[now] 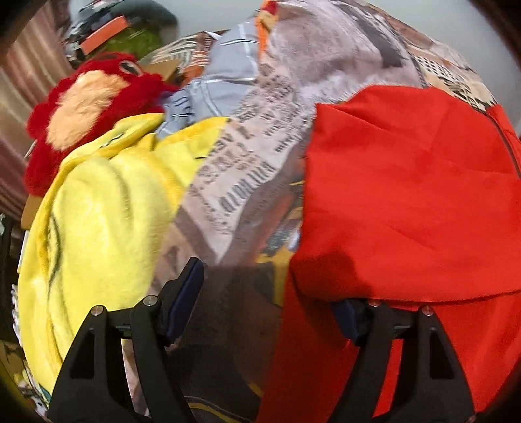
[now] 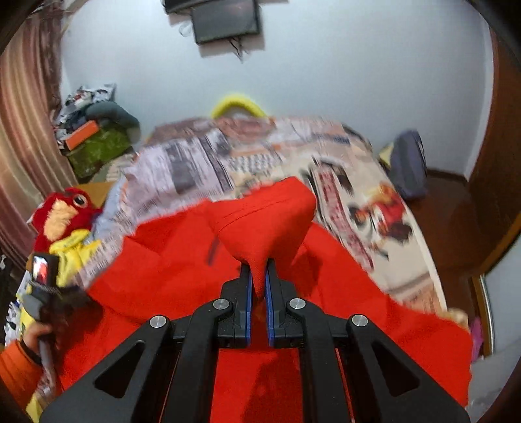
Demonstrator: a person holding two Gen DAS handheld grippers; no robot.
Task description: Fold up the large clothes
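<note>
Bed (image 2: pixel 420 260), covered by a newspaper-print sheet (image 1: pixel 247 156), fills most of both views. The far end meets the pale wall (image 2: pixel 325 81); a dark screen (image 2: pixel 224 22) hangs on that wall.

Red garment (image 2: pixel 162 260) lies spread on the near part of the bed, over the sheet. In the right wrist view it spans from lower left to lower right, so its long axis appears to run across the bed, side to side; blur makes the exact outline hard to tell. One raised fold of it points away from the camera, toward the far wall. In the left wrist view the garment (image 1: pixel 407 195) takes the right half of the frame, and its left edge runs roughly top to bottom.

Yellow fleece blanket (image 1: pixel 107 208) is bunched on the left side of the bed, beside the garment, with a strip of sheet showing between them. Red plush bird (image 1: pixel 81 107) sits just above the blanket, touching it. Brown curtain (image 2: pixel 22 130) hangs at the far left.

Right gripper (image 2: pixel 259 283): jaws clenched on the raised fold of red cloth, which is pinched between the blue pads (image 2: pixel 249 306).

Left gripper (image 1: pixel 270 293): jaws spread wide, nothing between them. The left finger is over the sheet; the right finger tip is hidden under the garment's edge.
</note>
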